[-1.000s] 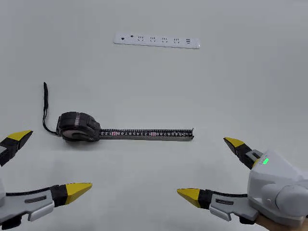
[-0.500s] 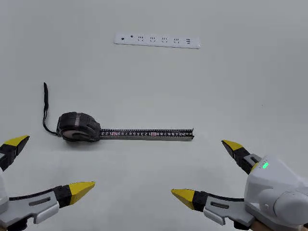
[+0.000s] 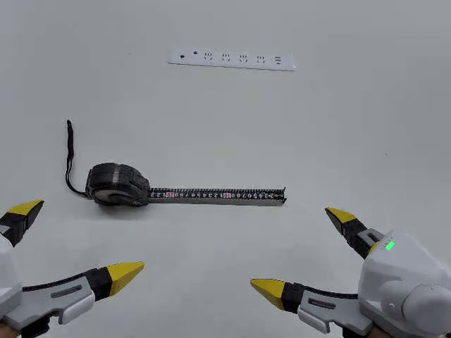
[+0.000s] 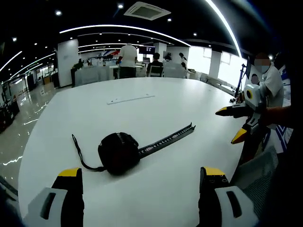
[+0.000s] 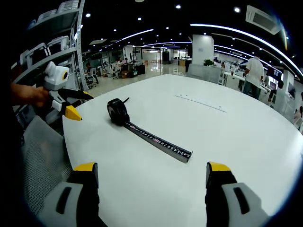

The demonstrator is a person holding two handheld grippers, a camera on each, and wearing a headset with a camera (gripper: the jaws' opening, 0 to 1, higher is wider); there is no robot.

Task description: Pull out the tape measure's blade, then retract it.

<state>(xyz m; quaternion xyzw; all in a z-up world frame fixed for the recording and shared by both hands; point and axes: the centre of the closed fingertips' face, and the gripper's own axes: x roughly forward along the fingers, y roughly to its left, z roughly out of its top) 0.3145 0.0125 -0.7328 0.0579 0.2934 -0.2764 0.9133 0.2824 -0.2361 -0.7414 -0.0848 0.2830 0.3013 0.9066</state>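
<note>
Head view — blade (image 3: 218,196) out — left gripper (image 3: 82,236), right gripper (image 3: 297,248), jaws apart.

- Left gripper (image 3: 84,236), lower left of the head view: pale grey jaw arms, black mid-sections, pointed yellow tips, and a dark slot in the grey part.
- Right gripper (image 3: 294,248), lower right: the same grey, black and yellow jaws on a rounded white-grey housing.
- Green light (image 3: 388,246) glows on that housing.

Scale marks on the tape blade (image 3: 218,196) too small to read
</note>
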